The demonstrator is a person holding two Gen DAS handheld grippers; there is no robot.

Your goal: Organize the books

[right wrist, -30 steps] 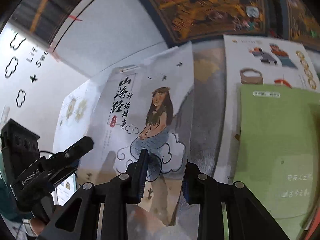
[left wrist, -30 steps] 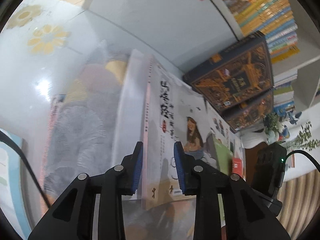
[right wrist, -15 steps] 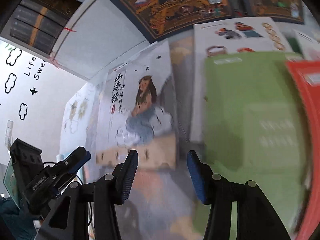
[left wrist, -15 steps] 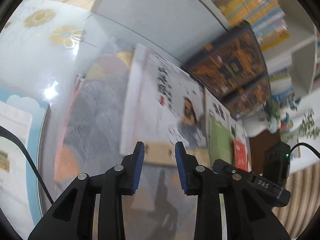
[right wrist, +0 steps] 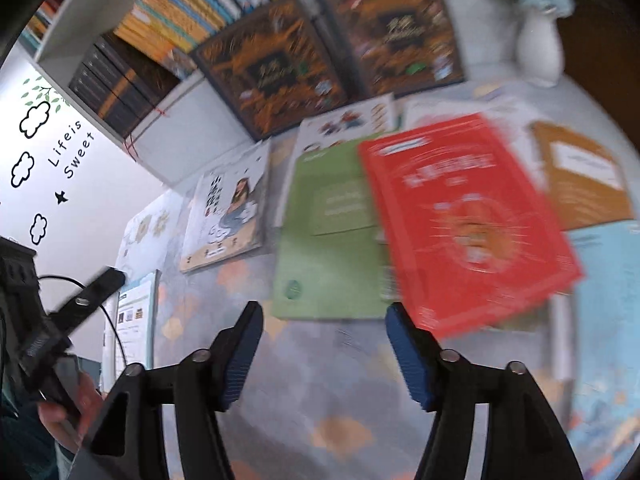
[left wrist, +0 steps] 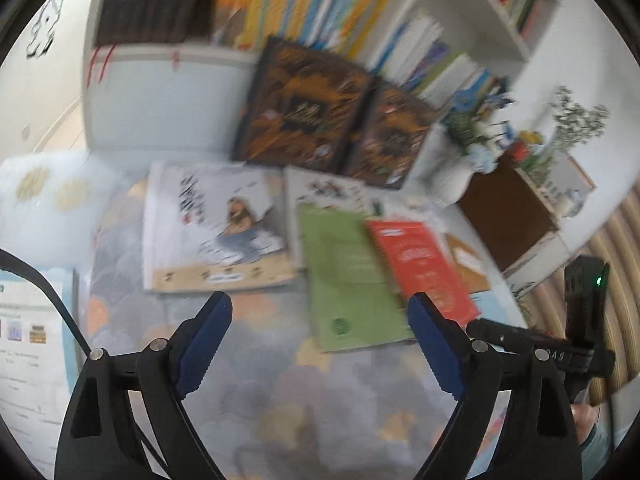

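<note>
Left wrist | left gripper (left wrist: 318, 340) just opened, empty | illustrated book (left wrist: 218, 232) lies beyond, apart

Both wrist cameras look steeply down past their own tongs at the desk (left wrist: 280, 380) from moderately near. Both share the white illustrated book (left wrist: 216, 232), green book (right wrist: 332, 248), red book (right wrist: 468, 220) and the bookshelf (left wrist: 472, 20) behind.

Before you lay an open stretch of patterned mat (left wrist: 280, 392), clear for either gripper. Ahead, the illustrated book (left wrist: 218, 232), green book (left wrist: 348, 276) and red book (left wrist: 420, 264) covered the floor, the red overlapping the green. Two dark books (left wrist: 304, 108) leaned against the shelf (left wrist: 160, 96), closing the far side.
</note>
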